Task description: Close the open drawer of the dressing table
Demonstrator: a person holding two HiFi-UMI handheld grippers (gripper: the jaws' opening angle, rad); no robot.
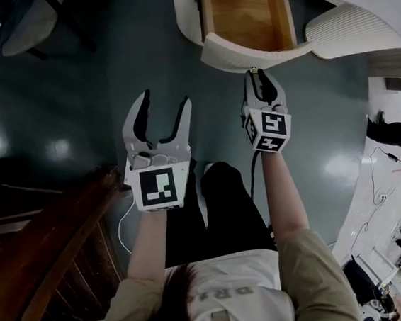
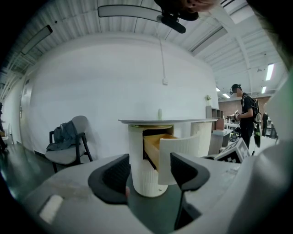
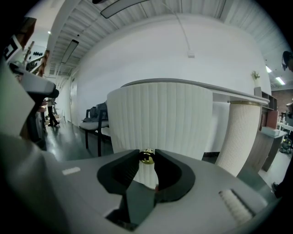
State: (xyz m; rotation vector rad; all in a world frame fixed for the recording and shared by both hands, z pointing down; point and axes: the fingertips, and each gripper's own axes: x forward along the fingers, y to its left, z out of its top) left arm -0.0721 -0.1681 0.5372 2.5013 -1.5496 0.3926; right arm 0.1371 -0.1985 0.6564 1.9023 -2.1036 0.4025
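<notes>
Left gripper [image 1: 165, 101] wide open, nothing between the jaws - it hangs short of the dressing table [image 2: 142, 173], apart from the drawer [image 1: 261, 58]. Drawer is pulled out, wood interior showing, right at the right gripper [image 1: 261, 76] - its jaw tips clamp the gold knob [image 3: 147, 156] on the ribbed drawer front.

Lab hall: strip lights [image 2: 269, 71], cluttered benches [image 1: 360, 218].

Drawer [image 1: 246, 16] pulled out, at 1 o'clock in head view: wood-lined inside, curved white ribbed front, brass knob [image 3: 147, 156] on its face. Dressing table [image 2: 144, 178]: white ribbed round pedestal, upright.
</notes>
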